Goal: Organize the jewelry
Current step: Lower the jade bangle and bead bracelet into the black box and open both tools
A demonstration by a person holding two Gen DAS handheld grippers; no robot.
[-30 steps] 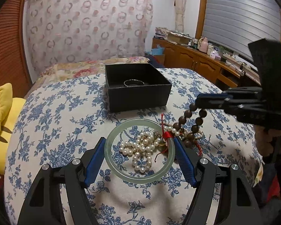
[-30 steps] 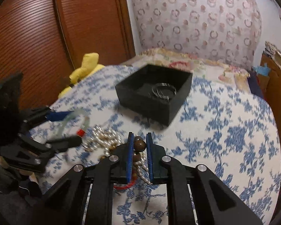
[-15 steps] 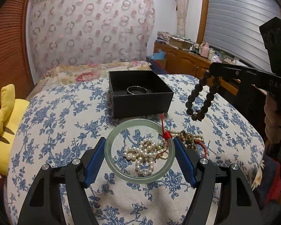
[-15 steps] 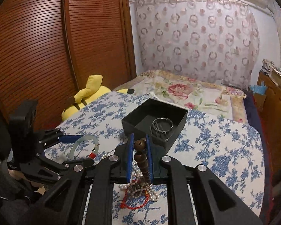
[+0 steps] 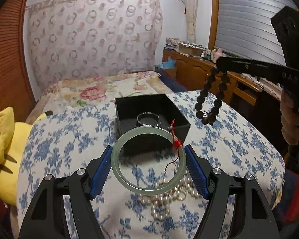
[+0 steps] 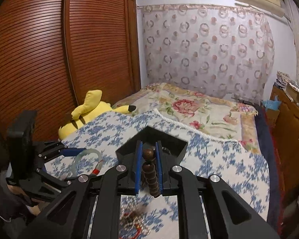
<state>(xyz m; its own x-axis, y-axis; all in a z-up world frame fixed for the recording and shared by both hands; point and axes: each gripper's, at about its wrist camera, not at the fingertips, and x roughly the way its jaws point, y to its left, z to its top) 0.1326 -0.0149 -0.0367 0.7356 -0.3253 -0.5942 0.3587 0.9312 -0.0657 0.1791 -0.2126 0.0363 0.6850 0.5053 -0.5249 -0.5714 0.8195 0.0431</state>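
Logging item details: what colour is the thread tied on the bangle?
Red, knotted on the pale green bangle held in the left gripper; clearest in the left wrist view.

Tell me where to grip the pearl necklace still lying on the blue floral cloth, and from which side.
Grip the pearl necklace at the thick bunch of strands near its middle, coming straight down from above. It lies flat and loosely heaped on the cloth, so there is no edge for a side approach; jaws closing across the bunched strands probably catch more pearls than a single strand would offer.
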